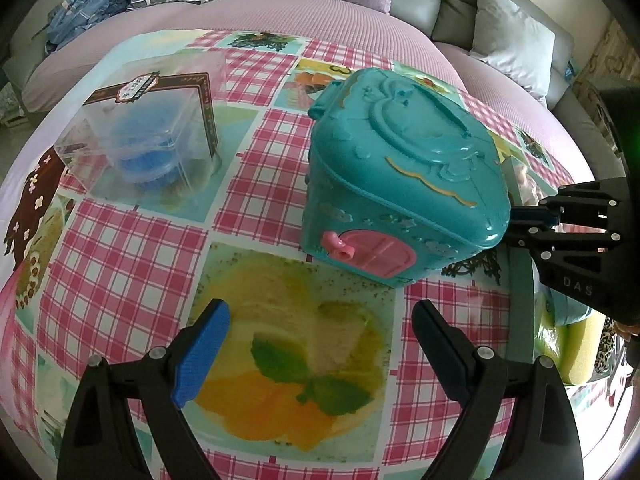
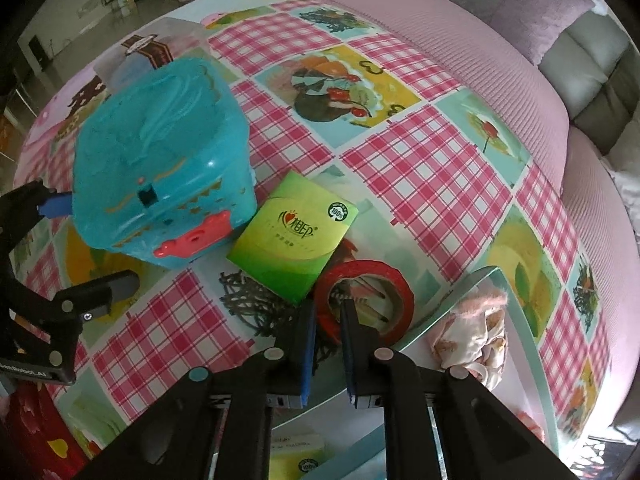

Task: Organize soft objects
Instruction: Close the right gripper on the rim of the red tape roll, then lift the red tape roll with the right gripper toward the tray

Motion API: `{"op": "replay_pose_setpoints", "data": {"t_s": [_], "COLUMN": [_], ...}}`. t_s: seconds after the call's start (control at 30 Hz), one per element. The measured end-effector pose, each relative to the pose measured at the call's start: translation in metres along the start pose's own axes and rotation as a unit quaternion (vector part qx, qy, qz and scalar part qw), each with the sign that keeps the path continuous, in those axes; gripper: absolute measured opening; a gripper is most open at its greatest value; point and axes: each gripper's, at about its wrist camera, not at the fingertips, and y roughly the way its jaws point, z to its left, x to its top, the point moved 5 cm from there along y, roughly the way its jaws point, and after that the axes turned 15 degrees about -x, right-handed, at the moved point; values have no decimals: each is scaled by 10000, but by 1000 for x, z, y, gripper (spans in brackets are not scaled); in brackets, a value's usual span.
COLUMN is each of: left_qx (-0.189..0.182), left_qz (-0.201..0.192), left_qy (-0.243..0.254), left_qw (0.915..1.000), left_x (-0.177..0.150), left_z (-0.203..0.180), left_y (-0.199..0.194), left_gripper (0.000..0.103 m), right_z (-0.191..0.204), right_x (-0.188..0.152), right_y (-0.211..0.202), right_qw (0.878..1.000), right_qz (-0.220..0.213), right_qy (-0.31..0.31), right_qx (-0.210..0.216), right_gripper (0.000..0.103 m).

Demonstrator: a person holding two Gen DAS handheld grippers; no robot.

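A red tape roll (image 2: 384, 276) lies near the table's front edge. My right gripper (image 2: 328, 312) points down at it, one finger outside the ring and one inside, shut on the roll's left wall. Beside the roll lies a green tissue pack (image 2: 292, 232). A pink soft cloth (image 2: 472, 332) rests in a pale teal bin (image 2: 516, 312) below the edge. My left gripper (image 1: 320, 308) hangs open over the checked tablecloth (image 1: 120, 272) with nothing between its fingers. A teal plastic case (image 1: 400, 168) with a pink door stands just beyond it.
A clear plastic box (image 1: 148, 140) holding something blue stands at the back left of the table. A sofa with a pink cover (image 1: 280, 12) and cushions runs behind. Another green tissue pack (image 2: 296, 460) lies in the bin.
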Motion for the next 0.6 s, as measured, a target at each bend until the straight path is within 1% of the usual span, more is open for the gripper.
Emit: {"op": "replay_pose_setpoints", "data": {"t_s": [0.23, 0.37, 0.53, 0.6], "left_qx": [-40, -54, -72, -76], "left_qz": [8, 4, -5, -8], "left_qy": [2, -2, -15, -18], "left_qw": [10000, 10000, 10000, 10000], "left_x": [0, 0, 0, -1], "left_z": [3, 6, 7, 8], "left_y": [3, 2, 2, 2], "left_gripper": [93, 93, 93, 93], "right_z": [1, 1, 1, 0], "right_x": [1, 0, -2, -3], "right_y": [0, -1, -1, -2], "right_qw": [10000, 10000, 9998, 9998], "right_qz": [53, 70, 107, 96], "right_qy": [-13, -69, -121, -119], "right_qx": [42, -3, -65, -111], "right_gripper": [16, 17, 22, 22]}}
